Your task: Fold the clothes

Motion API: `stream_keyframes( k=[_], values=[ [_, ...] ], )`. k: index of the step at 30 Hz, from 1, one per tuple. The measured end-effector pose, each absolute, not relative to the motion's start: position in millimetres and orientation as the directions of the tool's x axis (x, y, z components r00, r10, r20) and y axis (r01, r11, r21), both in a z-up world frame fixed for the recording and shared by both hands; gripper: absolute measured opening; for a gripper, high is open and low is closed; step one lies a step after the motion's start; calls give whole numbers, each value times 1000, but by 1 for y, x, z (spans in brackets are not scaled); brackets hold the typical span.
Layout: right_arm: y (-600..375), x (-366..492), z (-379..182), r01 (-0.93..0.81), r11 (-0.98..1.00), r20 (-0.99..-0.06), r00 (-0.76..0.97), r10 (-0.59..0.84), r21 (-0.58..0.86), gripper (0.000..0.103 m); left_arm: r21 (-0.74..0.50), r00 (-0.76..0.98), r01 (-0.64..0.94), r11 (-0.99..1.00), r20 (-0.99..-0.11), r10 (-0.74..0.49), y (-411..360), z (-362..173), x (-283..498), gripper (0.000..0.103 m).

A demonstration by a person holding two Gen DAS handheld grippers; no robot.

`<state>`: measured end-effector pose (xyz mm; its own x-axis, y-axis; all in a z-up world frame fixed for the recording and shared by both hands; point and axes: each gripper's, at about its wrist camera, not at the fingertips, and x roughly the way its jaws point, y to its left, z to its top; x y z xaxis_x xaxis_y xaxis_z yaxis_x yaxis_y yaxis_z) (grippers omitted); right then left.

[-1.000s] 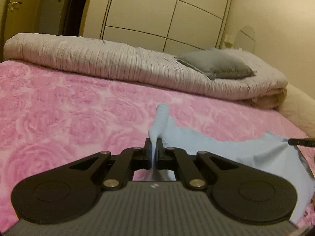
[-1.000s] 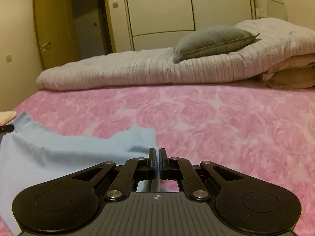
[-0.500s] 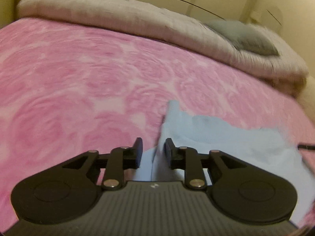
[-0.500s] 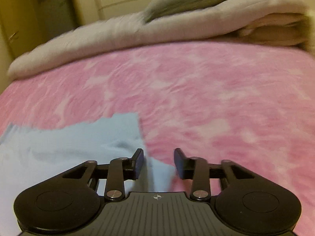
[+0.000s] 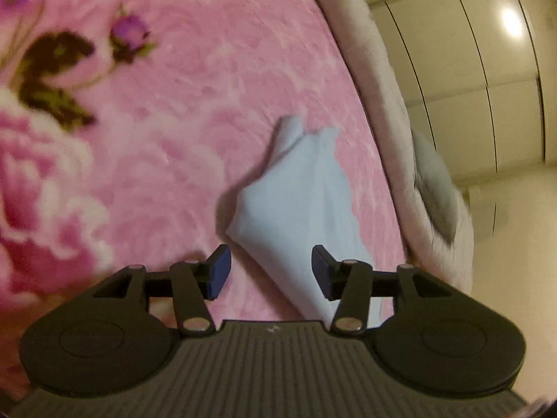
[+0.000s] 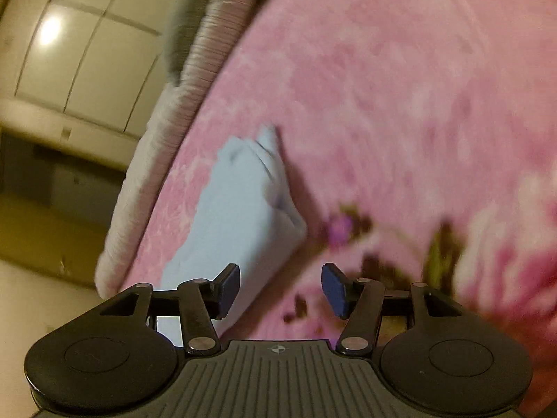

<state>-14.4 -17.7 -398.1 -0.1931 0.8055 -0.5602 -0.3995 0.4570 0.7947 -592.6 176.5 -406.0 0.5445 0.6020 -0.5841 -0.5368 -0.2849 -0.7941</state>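
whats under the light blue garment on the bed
The light blue garment lies on the pink floral blanket. The blanket shows all round it; whatever is beneath the cloth itself is covered.

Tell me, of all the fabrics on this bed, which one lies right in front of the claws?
The light blue garment, plain and creased, lying on the pink rose blanket. The ribbed grey quilt and grey pillow sit away at the bed's edge.

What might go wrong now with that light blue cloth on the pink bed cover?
The light blue cloth garment lies bunched, with a raised peak at its far end, so the fold may set crooked. Both tools, left and right, are opening with nothing gripped; a careless regrasp could catch the pink rose-patterned blanket too.
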Motion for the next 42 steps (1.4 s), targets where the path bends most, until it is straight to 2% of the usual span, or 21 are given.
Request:
stream_keyframes(
  k=[4, 7, 8, 9, 10, 13, 21, 26, 30, 32, 34, 37, 39, 42],
  values=[
    [-2, -20, -401, -384, 457, -539, -137, 831, 802, 56, -778, 499, -536, -328, -605, 621, 191, -416, -584, 44],
    [13, -22, -408, -356, 481, -545, -104, 832, 801, 55, -761, 458, -572, -307, -607, 649, 196, -421, -578, 32],
    [18, -23, -409, -351, 486, -546, -93, 832, 800, 53, -751, 445, -591, -294, -608, 658, 198, -422, -576, 24],
    [23, -23, -411, -347, 492, -548, -81, 832, 798, 33, -736, 435, -621, -270, -611, 662, 200, -422, -574, 17],
    [29, -23, -413, -362, 497, -554, -67, 830, 789, 20, -722, 429, -645, -252, -614, 663, 201, -420, -572, 16],
    [28, -19, -413, -335, 503, -550, -58, 833, 797, 13, -691, 412, -696, -194, -606, 680, 194, -408, -566, 12],
    [-7, -27, -393, -357, 491, -542, -53, 839, 795, 11, -647, 408, -754, -111, -595, 693, 152, -384, -571, 11],
    [-60, -34, -390, -354, 516, -569, -57, 820, 780, 11, -598, 399, -797, -87, -630, 666, 101, -382, -581, 11],
    [-78, -37, -412, -373, 537, -603, -82, 793, 757, 15, -537, 364, -838, -95, -681, 636, 93, -394, -578, 19],
    [-84, -29, -422, -311, 503, -557, -112, 823, 806, 17, -497, 333, -864, -87, -691, 641, 93, -385, -577, 20],
    [-86, -29, -404, -390, 510, -581, -85, 809, 767, 25, -420, 274, -905, -74, -706, 653, 88, -368, -576, 20],
    [-90, -29, -376, -513, 513, -614, -36, 789, 689, 28, -284, 191, -958, -31, -717, 670, 78, -340, -573, 20],
    [-85, -53, -345, -752, 463, -637, 75, 767, 469, 28, -229, 210, -972, 58, -726, 655, 76, -331, -553, 21],
    [-65, -101, -330, -921, 293, -642, 64, 764, 257, 28, -164, 251, -967, 193, -734, 632, 76, -328, -513, 23]
  ],
)
